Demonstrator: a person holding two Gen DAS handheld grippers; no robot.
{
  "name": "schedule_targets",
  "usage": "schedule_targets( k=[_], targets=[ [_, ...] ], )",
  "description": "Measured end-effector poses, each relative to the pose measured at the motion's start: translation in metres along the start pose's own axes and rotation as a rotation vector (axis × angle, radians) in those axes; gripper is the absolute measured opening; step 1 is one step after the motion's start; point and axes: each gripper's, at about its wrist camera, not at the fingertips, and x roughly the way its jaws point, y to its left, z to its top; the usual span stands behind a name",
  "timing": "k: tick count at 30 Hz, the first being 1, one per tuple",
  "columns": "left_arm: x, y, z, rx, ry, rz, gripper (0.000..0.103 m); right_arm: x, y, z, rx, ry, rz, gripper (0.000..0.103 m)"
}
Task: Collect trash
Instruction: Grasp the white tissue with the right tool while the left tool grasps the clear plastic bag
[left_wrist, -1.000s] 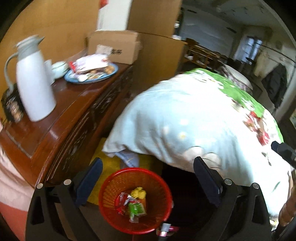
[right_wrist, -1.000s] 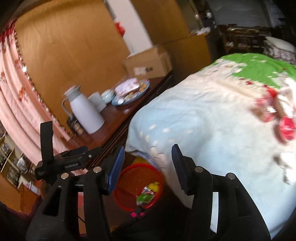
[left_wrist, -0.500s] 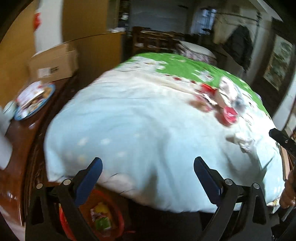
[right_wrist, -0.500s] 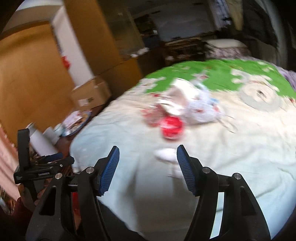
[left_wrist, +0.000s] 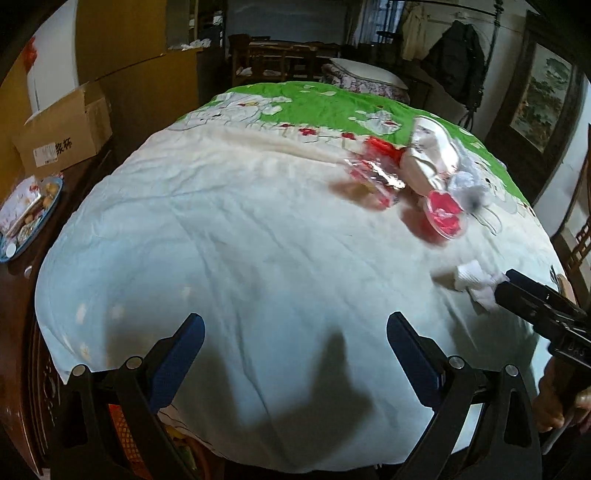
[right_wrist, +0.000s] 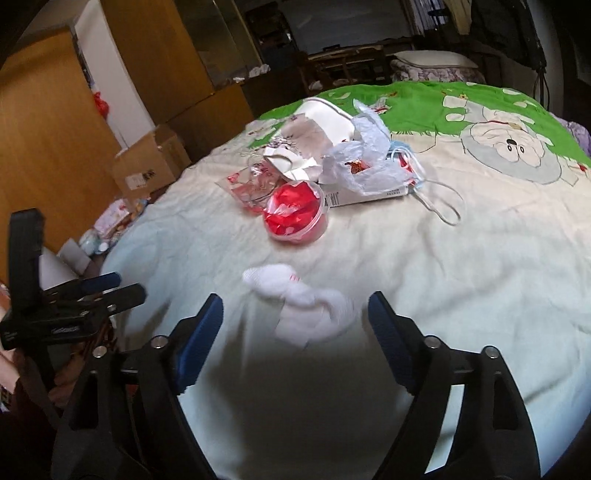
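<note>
A trash pile lies on the pale bed cover (right_wrist: 443, 277): a clear cup with red lining (right_wrist: 295, 214), a clear wrapper (right_wrist: 251, 184), a white paper bag (right_wrist: 321, 122), a thin plastic bag (right_wrist: 362, 162) and a face mask (right_wrist: 424, 184). Nearer, a crumpled white tissue (right_wrist: 303, 302) lies in line with my right gripper (right_wrist: 293, 306). Its jaws are opening and the pads stand clear of the tissue. My left gripper (left_wrist: 291, 343) hangs open over bare cover, nothing in it. In the left wrist view the cup (left_wrist: 443, 214) and the tissue (left_wrist: 476, 284) sit far right.
A red mesh basket (left_wrist: 122, 432) peeks out below the bed's near edge at the left. A dark wooden sideboard carries a snack plate (left_wrist: 26, 218) and a cardboard box (left_wrist: 62, 133). Dark chairs and hanging coats stand beyond the bed.
Both views have swung from the red basket and sideboard up onto the bed top. The trash pile has come closer, and the right jaws have widened.
</note>
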Motion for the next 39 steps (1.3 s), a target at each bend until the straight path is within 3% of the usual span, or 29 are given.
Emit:
schedule_targets(
  k=[3, 5, 6, 8, 13, 16, 21, 28, 32, 39],
  targets=[
    [0.003, 0.005, 0.01, -0.022, -0.008, -0.008, 0.097, 0.017, 0.004, 0.003, -0.017, 0.046, -0.028, 0.08],
    [0.004, 0.005, 0.019, -0.023, -0.023, -0.019, 0.097, 0.02, 0.008, 0.002, -0.061, 0.046, -0.073, 0.061],
    [0.007, 0.003, 0.026, -0.017, -0.031, -0.031, 0.097, 0.018, 0.006, 0.001, -0.077, 0.037, -0.083, 0.037],
    [0.014, -0.004, 0.038, 0.001, -0.038, -0.052, 0.097, 0.008, -0.004, 0.001, -0.043, -0.006, -0.085, 0.032],
    [0.039, -0.032, 0.072, 0.052, -0.047, -0.115, 0.097, -0.009, -0.039, 0.003, 0.026, -0.071, -0.166, 0.033],
    [0.054, -0.041, 0.092, 0.026, -0.051, -0.16, 0.097, -0.007, -0.054, 0.003, 0.093, -0.054, -0.129, 0.034],
    [0.082, -0.056, 0.114, 0.023, -0.042, -0.158, 0.097, -0.006, -0.046, 0.002, 0.055, -0.063, -0.114, 0.035],
    [0.114, -0.058, 0.118, 0.009, 0.0, -0.165, 0.097, 0.001, -0.055, 0.006, 0.088, -0.037, -0.096, 0.04],
    [0.123, -0.054, 0.115, 0.0, -0.023, -0.158, 0.094, 0.004, -0.059, 0.007, 0.113, -0.031, -0.08, 0.04],
    [0.116, -0.05, 0.108, -0.016, -0.099, -0.205, 0.047, 0.008, -0.06, 0.006, 0.11, -0.026, -0.086, 0.043]
  ],
)
